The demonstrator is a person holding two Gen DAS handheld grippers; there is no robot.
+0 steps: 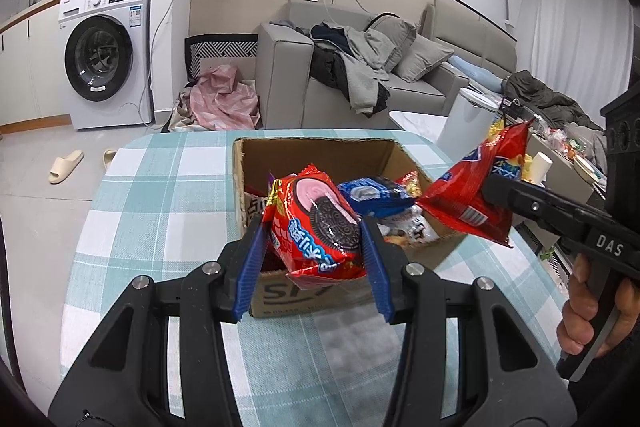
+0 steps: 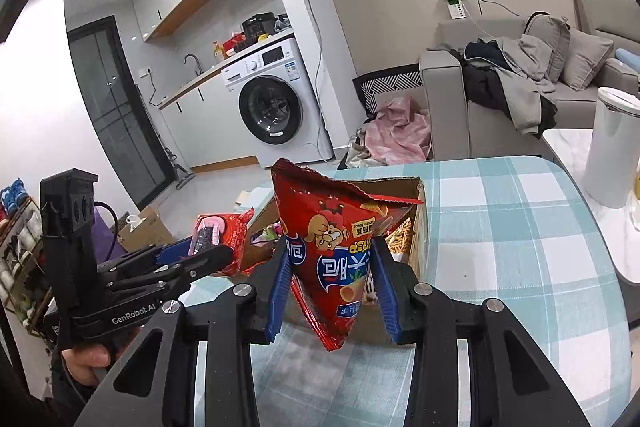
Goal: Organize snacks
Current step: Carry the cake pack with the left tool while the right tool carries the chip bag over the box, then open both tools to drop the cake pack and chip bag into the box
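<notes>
My left gripper (image 1: 316,239) is shut on a red Oreo pack (image 1: 316,227) and holds it over the near edge of an open cardboard box (image 1: 320,151). My right gripper (image 2: 330,259) is shut on a red crisp bag (image 2: 340,247), held upside down above the box's near right side; the bag also shows in the left wrist view (image 1: 476,187). The box (image 2: 416,227) holds a blue Oreo pack (image 1: 376,195) and other snacks. The left gripper with its pack (image 2: 220,235) shows at the left of the right wrist view.
The box stands on a table with a blue-and-white checked cloth (image 1: 160,195). A white bin (image 2: 612,147) and a low table with clutter (image 1: 560,155) stand to the right. A grey sofa (image 1: 360,75) and a washing machine (image 1: 104,55) are beyond.
</notes>
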